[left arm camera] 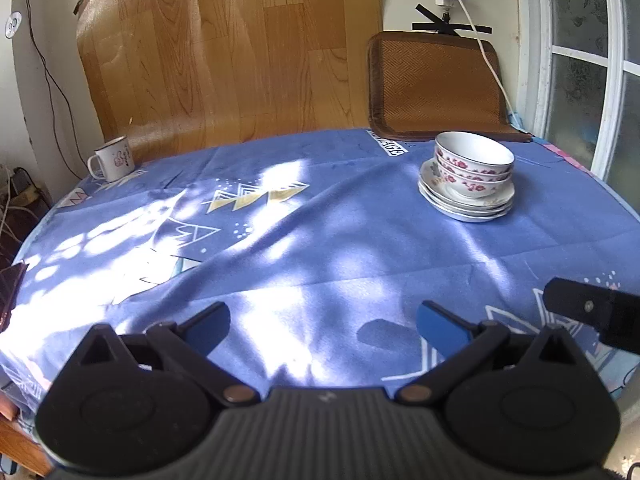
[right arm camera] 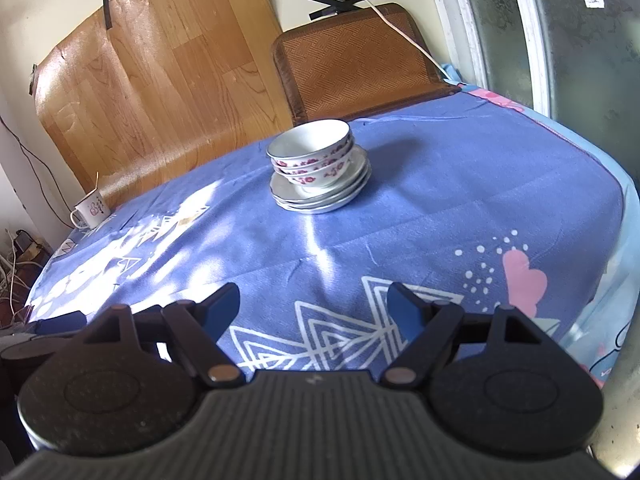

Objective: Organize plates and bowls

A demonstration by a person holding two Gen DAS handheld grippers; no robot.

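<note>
Three white bowls with red flower rims (left arm camera: pixel 474 162) (right arm camera: pixel 310 152) are nested on a stack of several white plates (left arm camera: pixel 466 204) (right arm camera: pixel 320 198), standing on the blue tablecloth (left arm camera: pixel 320 240) (right arm camera: pixel 440 200) toward the far side. My left gripper (left arm camera: pixel 322 322) hovers open over the near edge of the cloth, nothing between its blue pads. My right gripper (right arm camera: pixel 314 306) is also open and empty, well short of the stack. A black part of the right gripper (left arm camera: pixel 592 308) shows at the right edge of the left wrist view.
A white enamel mug (left arm camera: pixel 112 158) (right arm camera: pixel 91 208) stands at the far left of the table. A wood-pattern sheet (left arm camera: pixel 228 52) and a woven chair back (left arm camera: pixel 436 84) (right arm camera: pixel 352 68) rise behind the table. A window frame (left arm camera: pixel 580 60) and a white cable (left arm camera: pixel 480 40) are at right.
</note>
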